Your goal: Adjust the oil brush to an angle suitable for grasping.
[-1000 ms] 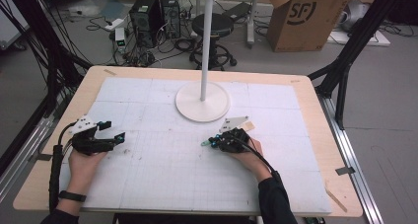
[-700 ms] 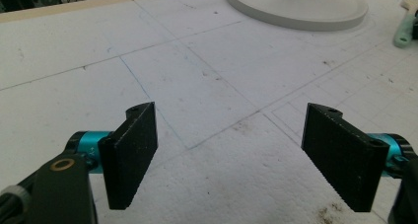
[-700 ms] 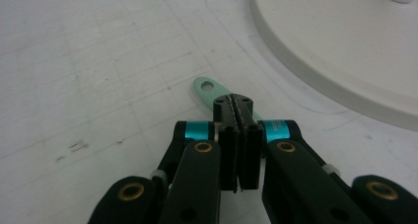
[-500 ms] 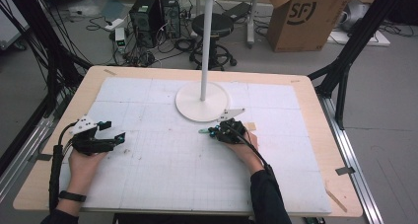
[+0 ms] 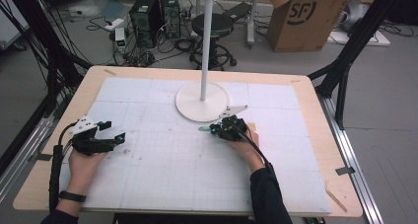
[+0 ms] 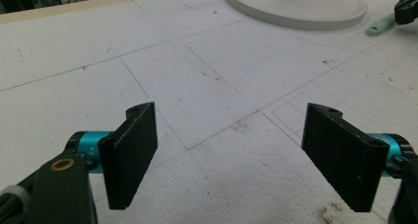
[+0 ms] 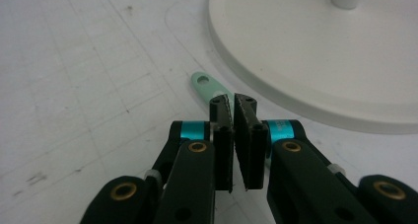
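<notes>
My right gripper [image 5: 216,130] lies low on the white mat just in front of the stand's round white base [image 5: 202,101]. Its jaws are shut on one end of a small mint-green tab [image 7: 204,83] with a hole at its free end. The tab sticks out past the gripper [image 7: 231,104] and lies flat beside the base rim [image 7: 320,51]. My left gripper [image 5: 116,137] rests at the table's left with its jaws wide open and only bare mat between them [image 6: 231,113]. From there the green tab [image 6: 379,25] and the other gripper [image 6: 406,9] show far right.
The stand's thin white pole [image 5: 204,41] rises from the base to a ring of hooks at the top. The white gridded mat [image 5: 172,174] covers a wooden table [image 5: 315,95]. A stool, cables and a cardboard box stand on the floor beyond.
My right gripper has slid a little forward toward the stand's base, still holding the green tab. The left gripper has stayed where it was, open.
</notes>
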A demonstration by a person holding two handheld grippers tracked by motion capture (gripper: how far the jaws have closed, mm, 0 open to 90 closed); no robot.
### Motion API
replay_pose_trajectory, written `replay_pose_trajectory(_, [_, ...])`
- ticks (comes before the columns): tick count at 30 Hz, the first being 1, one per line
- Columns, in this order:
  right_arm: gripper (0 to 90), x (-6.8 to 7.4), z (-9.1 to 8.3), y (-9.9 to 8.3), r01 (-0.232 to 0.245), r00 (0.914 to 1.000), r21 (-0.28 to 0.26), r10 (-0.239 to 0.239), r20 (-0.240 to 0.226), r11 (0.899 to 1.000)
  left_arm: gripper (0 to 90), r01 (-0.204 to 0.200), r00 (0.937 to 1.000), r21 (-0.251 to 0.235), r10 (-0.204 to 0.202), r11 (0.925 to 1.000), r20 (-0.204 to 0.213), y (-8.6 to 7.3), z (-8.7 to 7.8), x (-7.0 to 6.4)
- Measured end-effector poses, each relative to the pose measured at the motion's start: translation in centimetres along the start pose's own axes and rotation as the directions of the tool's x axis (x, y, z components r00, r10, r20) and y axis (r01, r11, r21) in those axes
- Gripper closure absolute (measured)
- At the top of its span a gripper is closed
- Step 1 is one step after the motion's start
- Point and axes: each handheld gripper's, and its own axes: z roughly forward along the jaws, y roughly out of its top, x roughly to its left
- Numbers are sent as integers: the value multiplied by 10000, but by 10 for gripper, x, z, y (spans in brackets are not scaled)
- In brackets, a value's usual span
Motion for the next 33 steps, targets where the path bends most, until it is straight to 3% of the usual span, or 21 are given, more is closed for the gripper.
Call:
replay_pose_trajectory(3, [795,-3,-13,2,-117,9999,-472,112,-111,9988,221,-49,10000,29,49,10000,-9,0,0,0])
replay_pose_trajectory(4, [721,-6,-23,3,-225,9996,-797,211,-183,9966,221,-34,10000,16,34,10000,-4,0,0,0])
replay_pose_trajectory(5, [721,-6,-23,3,-225,9996,-797,211,-183,9966,221,-47,10000,16,47,10000,-4,0,0,0])
replay_pose_trajectory(8, [598,-10,-35,3,-333,9987,-1172,287,-412,9926,221,-51,10000,15,51,10000,-1,0,0,-1])
replay_pose_trajectory(10, [508,-11,-41,1,-312,9993,-1296,283,-240,9911,221,-48,10000,13,48,10000,-11,0,0,-1])
replay_pose_trajectory(18, [300,-21,-64,-6,-457,9985,-1748,501,211,9835,215,-16,10000,3,16,10000,-9,0,0,0])
replay_pose_trajectory(24, [226,-25,-82,-12,-622,9961,-2000,735,495,9778,213,-28,10000,-59,27,10000,-43,0,0,-1])
replay_pose_trajectory(33, [204,-29,-98,-27,-679,9930,-2119,866,799,9749,213,-30,10000,-48,30,10000,-25,0,-1,0])
